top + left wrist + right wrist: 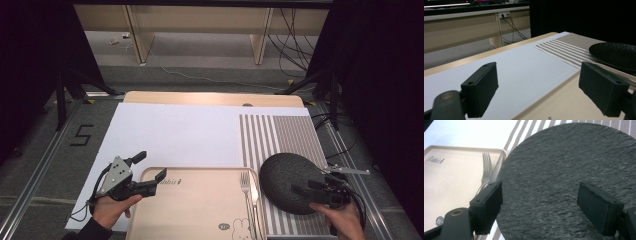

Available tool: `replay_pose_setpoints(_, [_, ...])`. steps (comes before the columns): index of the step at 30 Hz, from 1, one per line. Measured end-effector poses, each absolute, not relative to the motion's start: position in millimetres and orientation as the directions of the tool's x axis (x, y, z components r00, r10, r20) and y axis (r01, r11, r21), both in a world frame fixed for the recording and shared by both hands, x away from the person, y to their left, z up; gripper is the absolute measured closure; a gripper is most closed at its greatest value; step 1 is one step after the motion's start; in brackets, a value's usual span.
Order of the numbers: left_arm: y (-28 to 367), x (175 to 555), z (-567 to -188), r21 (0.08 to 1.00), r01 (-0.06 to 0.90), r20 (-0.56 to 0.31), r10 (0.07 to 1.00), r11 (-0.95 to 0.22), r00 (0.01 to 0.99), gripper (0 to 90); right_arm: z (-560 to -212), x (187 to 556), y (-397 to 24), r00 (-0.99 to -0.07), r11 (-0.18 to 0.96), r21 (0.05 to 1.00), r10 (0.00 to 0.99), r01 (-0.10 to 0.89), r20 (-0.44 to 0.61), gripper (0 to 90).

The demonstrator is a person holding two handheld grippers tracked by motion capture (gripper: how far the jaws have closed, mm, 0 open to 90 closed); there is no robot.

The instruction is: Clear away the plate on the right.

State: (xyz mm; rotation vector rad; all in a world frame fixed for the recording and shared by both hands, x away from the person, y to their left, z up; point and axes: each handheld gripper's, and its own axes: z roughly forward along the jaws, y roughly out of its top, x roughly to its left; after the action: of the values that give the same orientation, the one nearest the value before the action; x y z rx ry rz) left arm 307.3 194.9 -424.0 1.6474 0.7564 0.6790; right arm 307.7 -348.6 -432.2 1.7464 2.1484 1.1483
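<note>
Black slate-textured plate [290, 181] lower right sits beneath the open right tool [306, 189]; a careless closing could nudge it onto the fork [245, 185], left tool [150, 172] also open.

**What we count on the table**

We count one black plate [289, 180], round and rough-textured. We count one beige tray [195, 210], and on it one fork [245, 186] and one knife [254, 192], so two pieces of cutlery in all. Under these we see one striped placemat [280, 135] and one white sheet [175, 132]. We also count two grippers: a left gripper [150, 172] and a right gripper [305, 189].
</note>
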Motion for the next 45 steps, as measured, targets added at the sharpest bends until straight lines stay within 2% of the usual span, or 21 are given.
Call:
replay_pose_setpoints(32, [194.7, 307.3, -423.8, 0.981, 0.121, 0.042, 0.777, -0.152, 0.628, 15.7, -438.7, 296.8, -394.7, -0.161, -0.136, 0.619, 0.902, 0.774, 0.400, 21.5])
replay_pose_setpoints(45, [194.1, 307.5, -423.9, 0.981, 0.121, 0.044, 0.775, -0.155, 0.630, 15.7, -448.7, 297.0, -407.7, -0.120, -0.165, 0.592, 0.903, 0.789, 0.413, 21.7])
